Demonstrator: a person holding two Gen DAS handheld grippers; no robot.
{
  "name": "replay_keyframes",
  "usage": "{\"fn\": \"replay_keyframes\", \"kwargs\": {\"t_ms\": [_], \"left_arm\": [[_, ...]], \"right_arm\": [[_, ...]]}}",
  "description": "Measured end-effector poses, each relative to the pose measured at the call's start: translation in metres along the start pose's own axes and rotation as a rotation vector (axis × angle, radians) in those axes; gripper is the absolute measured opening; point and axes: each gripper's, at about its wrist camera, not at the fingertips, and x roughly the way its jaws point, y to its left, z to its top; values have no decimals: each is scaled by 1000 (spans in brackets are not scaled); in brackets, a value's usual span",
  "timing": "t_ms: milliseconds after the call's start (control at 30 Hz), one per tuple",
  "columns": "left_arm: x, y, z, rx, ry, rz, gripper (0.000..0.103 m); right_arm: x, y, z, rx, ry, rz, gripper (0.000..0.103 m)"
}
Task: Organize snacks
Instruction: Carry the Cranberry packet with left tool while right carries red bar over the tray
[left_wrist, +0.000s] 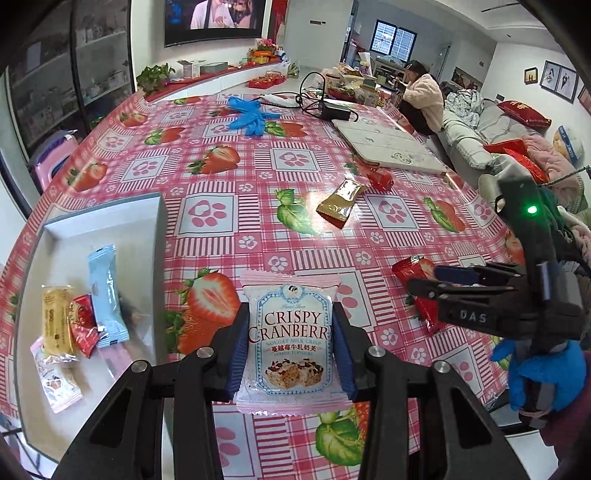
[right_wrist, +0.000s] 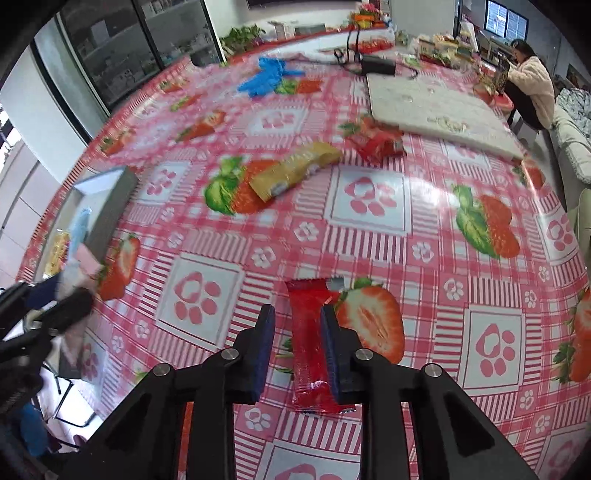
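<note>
Left tongs (left_wrist: 290, 347) clamp the pink cranberry nougat packet (left_wrist: 290, 343) above the surface (left_wrist: 221, 173); right tongs (right_wrist: 297, 350) straddle a red snack packet (right_wrist: 310, 350), only one pad touching it.

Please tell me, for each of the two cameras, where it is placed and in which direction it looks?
Left wrist: sits behind the left gripper, looks down across the table; its pads clamp the cranberry packet; the right gripper and a blue-gloved hand show.
Right wrist: sits behind the right gripper, looks steeply down; the red packet lies between its fingers; the left gripper shows blurred.
Shared: table, gold packet, grey tray.
</note>
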Motion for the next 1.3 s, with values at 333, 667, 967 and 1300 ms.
{"fn": "replay_keyframes", "kwargs": {"t_ms": [333,667,967,1300], "left_arm": [[-27,4,5,-10,-17,-10,44],[-95,72,35,-69,-82,83,45],[-98,142,17,-124,-47,228,45],[-55,189,-9,-213,41,226,45]], "right_arm": [[17,-2,-15,-33,34,-99,25],[-50,52,18,-60,-107,147,23],[-56,161,49,-187,-87,347,23],[-2,247,65,-296,14,361,23]]}}
